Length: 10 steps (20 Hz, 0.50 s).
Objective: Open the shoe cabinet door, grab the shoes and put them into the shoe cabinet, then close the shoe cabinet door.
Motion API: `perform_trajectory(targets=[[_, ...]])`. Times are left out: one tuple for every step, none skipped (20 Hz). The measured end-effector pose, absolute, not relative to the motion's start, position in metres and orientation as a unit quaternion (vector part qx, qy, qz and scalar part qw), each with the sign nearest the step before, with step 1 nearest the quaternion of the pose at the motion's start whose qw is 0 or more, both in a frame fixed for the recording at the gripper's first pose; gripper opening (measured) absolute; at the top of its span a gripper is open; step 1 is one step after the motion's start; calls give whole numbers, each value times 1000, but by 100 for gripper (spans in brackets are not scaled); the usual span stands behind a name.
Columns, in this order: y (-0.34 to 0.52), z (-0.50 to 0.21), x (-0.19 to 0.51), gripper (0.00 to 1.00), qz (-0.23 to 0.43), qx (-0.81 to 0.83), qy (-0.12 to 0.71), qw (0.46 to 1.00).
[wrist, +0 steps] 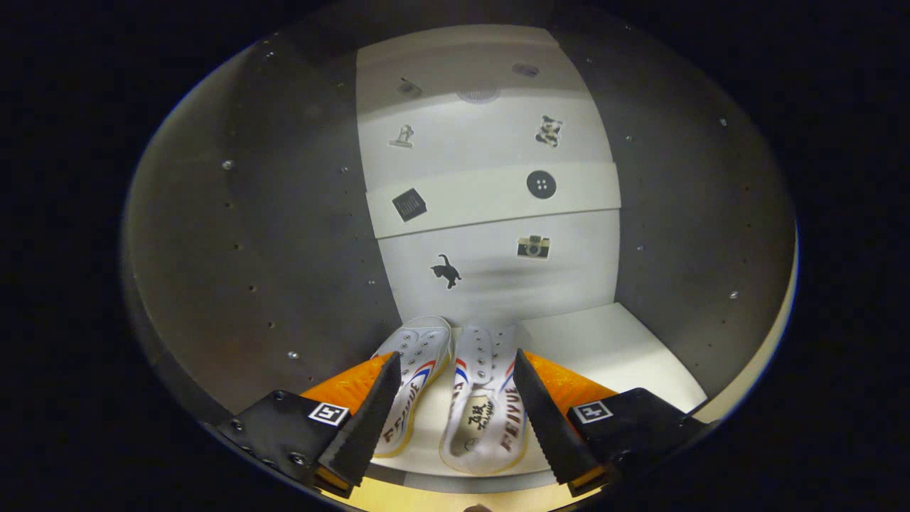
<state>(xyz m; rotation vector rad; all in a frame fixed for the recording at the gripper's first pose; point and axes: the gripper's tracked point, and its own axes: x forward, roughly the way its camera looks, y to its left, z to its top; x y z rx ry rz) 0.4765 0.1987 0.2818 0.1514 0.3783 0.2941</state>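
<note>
Jaws: spread wide, gripping nothing. Each finger stands clear to the outer side of the footwear, with open space between the two inner faces.

Between the fingers: a pair of white canvas shoes, side by side on the cabinet's white bottom shelf, toes pointing inward toward the back. The left shoe sits close beside the left finger, its outer edge partly hidden behind it; whether they touch cannot be told. The right shoe lies near the right finger, its opening facing up and the insole visible. Both shoes carry red and blue stripes on their sides and a yellowish sole edge.

Beyond the shoes: the white back panel of the shoe cabinet, crossed by the front edge of an upper shelf. Small dark stickers are scattered on the panel, among them a cat, a camera and a button.

Sides: dark grey inner walls to left and right, each dotted with rows of small peg holes. The shelf area to the right of the shoes is bare.
</note>
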Motion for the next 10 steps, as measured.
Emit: perform_trajectory(targets=[[192, 294, 461, 98, 143, 69, 174, 972], [186, 305, 445, 98, 141, 64, 160, 975], [179, 316, 428, 98, 140, 58, 148, 977], [172, 327, 411, 98, 140, 55, 136, 979], [165, 339, 393, 98, 140, 53, 125, 981], [158, 350, 375, 98, 141, 54, 114, 982], [152, 358, 359, 98, 141, 53, 106, 983], [145, 366, 342, 98, 141, 53, 101, 984], [137, 374, 324, 98, 139, 52, 95, 984], [130, 381, 306, 98, 138, 51, 90, 985]])
